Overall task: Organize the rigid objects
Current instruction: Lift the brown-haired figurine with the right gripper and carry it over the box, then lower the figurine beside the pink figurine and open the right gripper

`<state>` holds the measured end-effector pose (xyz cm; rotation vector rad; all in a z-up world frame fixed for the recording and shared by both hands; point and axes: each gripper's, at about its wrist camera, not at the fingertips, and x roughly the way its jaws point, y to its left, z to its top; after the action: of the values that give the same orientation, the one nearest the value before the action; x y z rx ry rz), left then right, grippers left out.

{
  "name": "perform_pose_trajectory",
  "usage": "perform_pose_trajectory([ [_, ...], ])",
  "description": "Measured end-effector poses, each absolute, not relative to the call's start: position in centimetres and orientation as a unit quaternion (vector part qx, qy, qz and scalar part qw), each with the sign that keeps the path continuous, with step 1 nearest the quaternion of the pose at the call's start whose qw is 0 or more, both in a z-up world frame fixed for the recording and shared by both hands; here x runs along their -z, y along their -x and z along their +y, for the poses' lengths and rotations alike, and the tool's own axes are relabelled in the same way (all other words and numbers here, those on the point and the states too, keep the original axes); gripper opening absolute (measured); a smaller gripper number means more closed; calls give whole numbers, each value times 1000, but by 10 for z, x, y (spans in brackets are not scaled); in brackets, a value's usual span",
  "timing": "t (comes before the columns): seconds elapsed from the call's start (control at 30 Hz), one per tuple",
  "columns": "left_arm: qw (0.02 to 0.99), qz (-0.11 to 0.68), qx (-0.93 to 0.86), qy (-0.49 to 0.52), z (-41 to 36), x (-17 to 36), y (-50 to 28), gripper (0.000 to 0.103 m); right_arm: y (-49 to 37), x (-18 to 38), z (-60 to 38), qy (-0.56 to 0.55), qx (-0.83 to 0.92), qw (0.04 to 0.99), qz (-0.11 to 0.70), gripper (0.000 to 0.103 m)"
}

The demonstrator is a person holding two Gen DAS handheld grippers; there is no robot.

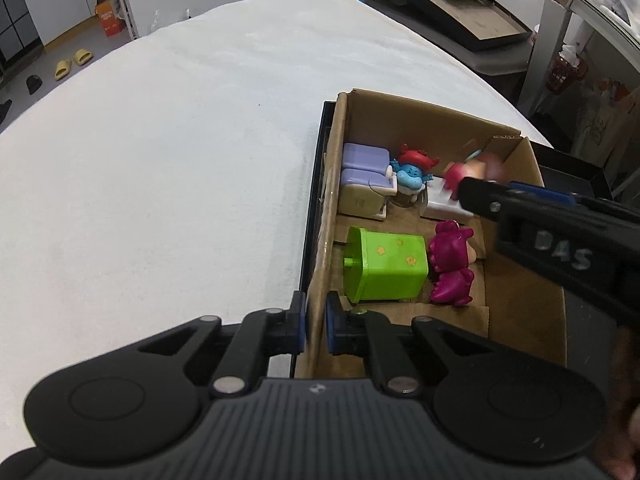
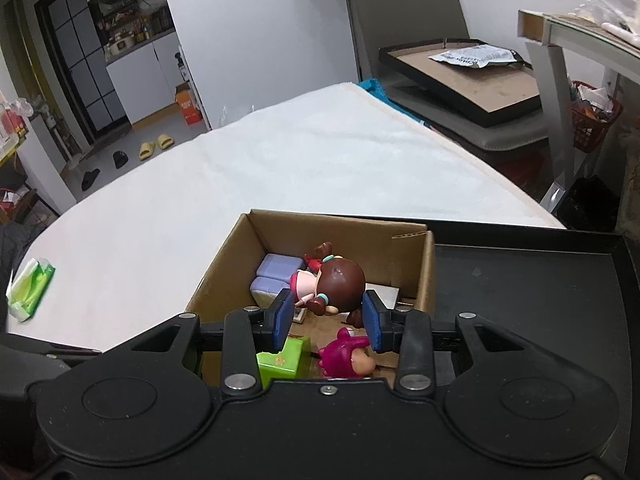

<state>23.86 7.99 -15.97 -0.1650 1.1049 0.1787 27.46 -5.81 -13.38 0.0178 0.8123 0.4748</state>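
Observation:
A cardboard box (image 1: 520, 296) on a white-covered table holds several toys: a green toy bin (image 1: 384, 268), a magenta figure (image 1: 452, 264), a lilac and cream toy (image 1: 366, 184) and a red and blue figure (image 1: 412, 168). My left gripper (image 1: 316, 324) is shut on the box's left wall. My right gripper (image 2: 326, 316) is open above the box (image 2: 224, 276), its pads on either side of a brown-haired doll (image 2: 336, 284) without touching. The doll appears blurred in the left wrist view (image 1: 468, 172). The green bin (image 2: 284, 360) and magenta figure (image 2: 348, 356) lie below.
The box sits in a black tray (image 2: 528, 292) at the table's right edge. A green tissue pack (image 2: 30, 288) lies at the table's left. A chair with a framed board (image 2: 464, 76) stands beyond the table, and a desk leg (image 2: 560, 112) is at the right.

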Motion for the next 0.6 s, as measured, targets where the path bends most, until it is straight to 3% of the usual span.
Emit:
perform_pose_trajectory([
  [0.23, 844, 524, -79, 82, 82, 160, -238, 9, -278, 143, -44, 23, -227, 888, 399, 48],
  [0.6, 836, 536, -79, 89, 85, 157, -240, 9, -278, 139, -57, 6, -196, 895, 400, 54],
])
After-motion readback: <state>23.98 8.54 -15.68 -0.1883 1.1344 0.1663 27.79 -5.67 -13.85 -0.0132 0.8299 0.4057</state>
